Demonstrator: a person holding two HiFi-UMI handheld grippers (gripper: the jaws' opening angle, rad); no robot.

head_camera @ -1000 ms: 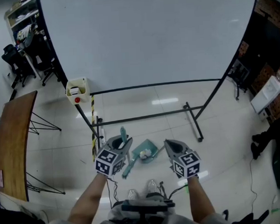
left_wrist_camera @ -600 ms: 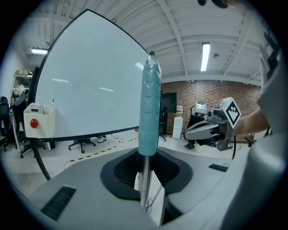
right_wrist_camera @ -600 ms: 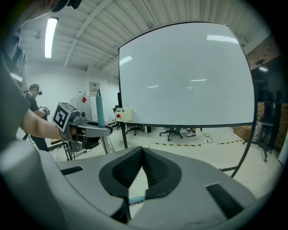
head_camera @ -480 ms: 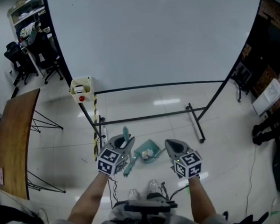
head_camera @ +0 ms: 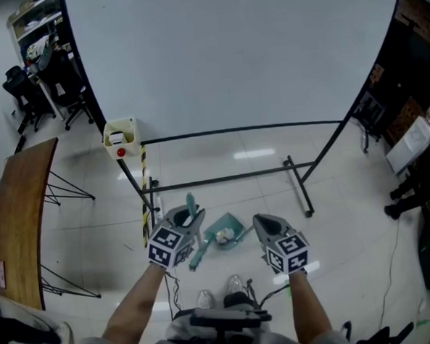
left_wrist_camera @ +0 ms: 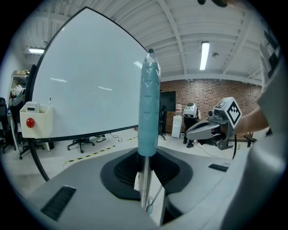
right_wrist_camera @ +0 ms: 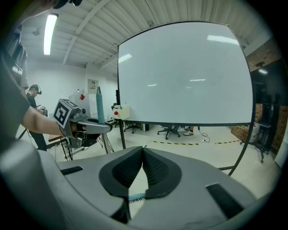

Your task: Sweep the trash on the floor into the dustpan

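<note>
My left gripper (head_camera: 192, 219) is shut on a broom's thin metal shaft. Its teal grip (left_wrist_camera: 149, 112) stands upright above the jaws, and the teal brush head (head_camera: 198, 257) rests on the floor below. A teal dustpan (head_camera: 227, 223) lies on the floor between the grippers, with a lump of white trash (head_camera: 222, 237) inside it. My right gripper (head_camera: 260, 220) hovers to the right of the dustpan, pads pressed together with nothing between them (right_wrist_camera: 142, 155). Teal bristles (right_wrist_camera: 137, 196) show below its jaws. Each gripper is visible in the other's view: the right one (left_wrist_camera: 189, 131) and the left one (right_wrist_camera: 107, 127).
A large whiteboard (head_camera: 230, 58) on a black frame stands ahead, its foot (head_camera: 297, 188) just beyond the dustpan. A yellow box with a red button (head_camera: 118, 139) hangs on the frame's left post. A wooden table (head_camera: 18, 216) stands at left and office chairs (head_camera: 21, 88) at far left. My shoes (head_camera: 235, 284) are below.
Both grippers and the broom stay where they were. A person's feet at the right edge have shifted a little.
</note>
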